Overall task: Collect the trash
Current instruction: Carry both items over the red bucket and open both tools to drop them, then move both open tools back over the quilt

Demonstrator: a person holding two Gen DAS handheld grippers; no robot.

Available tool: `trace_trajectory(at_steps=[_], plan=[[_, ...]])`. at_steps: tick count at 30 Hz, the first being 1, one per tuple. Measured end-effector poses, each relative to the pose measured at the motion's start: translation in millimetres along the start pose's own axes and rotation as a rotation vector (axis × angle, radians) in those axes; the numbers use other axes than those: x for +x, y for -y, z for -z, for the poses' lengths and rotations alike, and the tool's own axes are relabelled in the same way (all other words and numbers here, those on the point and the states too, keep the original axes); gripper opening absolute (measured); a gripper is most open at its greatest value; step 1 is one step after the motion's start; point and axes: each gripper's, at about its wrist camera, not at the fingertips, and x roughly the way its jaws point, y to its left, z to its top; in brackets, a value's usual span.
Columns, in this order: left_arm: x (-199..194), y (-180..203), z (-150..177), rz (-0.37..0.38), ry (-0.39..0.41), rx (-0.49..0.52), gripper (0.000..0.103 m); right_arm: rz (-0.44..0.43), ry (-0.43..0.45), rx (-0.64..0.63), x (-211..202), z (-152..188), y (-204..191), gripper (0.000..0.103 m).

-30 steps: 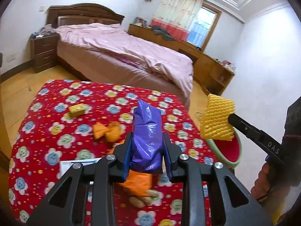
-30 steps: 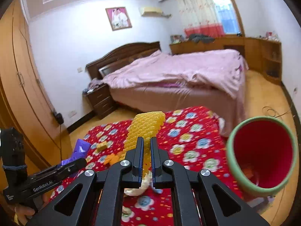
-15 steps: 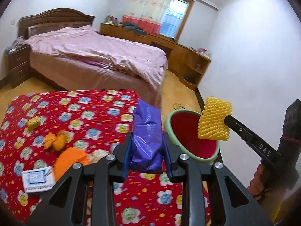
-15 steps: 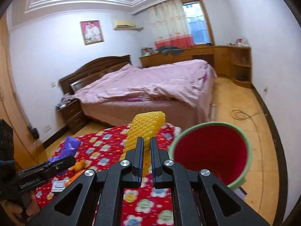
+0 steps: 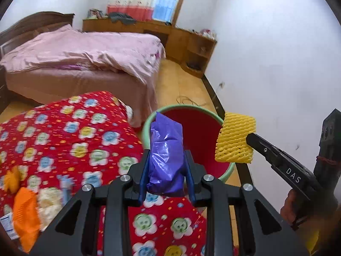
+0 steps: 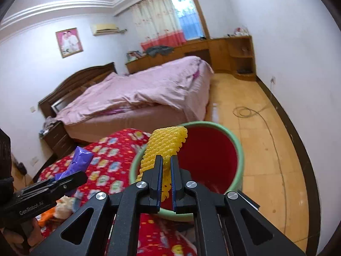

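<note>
Clearly "DAS" on right claw (image 5: 248,137); "GenRobot.AI" on left claw (image 6: 82,176).

Two claws are present: the left claw (image 5: 166,177) and the right claw (image 6: 166,181). Trash items held: one purple plastic bag (image 5: 166,149) and one yellow foam net sleeve (image 6: 164,147). One red bin (image 6: 213,155) with a green rim, one table (image 5: 64,128), one bed (image 6: 138,93).

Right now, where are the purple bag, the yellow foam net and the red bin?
purple plastic bag (image 5: 166,155), left wrist view, crinkled middle.
yellow foam net (image 6: 165,146), right wrist view, mesh above the fingers.
red bin (image 6: 239,149), right wrist view, green rim.
</note>
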Motion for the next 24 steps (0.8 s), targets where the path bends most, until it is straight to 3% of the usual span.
trace_trajectory(at_steps=[13,18,21,24], plan=[[89,13,0,0.027,-0.135,0.011,0.03,0.076,-0.11,0.085,51,10,49,0.01],[95,14,2,0.012,-0.134,0.015,0.054,0.071,-0.141,0.11,63,13,59,0.012],[95,15,3,-0.002,-0.119,0.033,0.055,0.065,-0.142,0.12,65,14,62,0.026],[92,13,1,-0.008,-0.123,0.026,0.055,0.05,-0.14,0.132,63,14,61,0.029]])
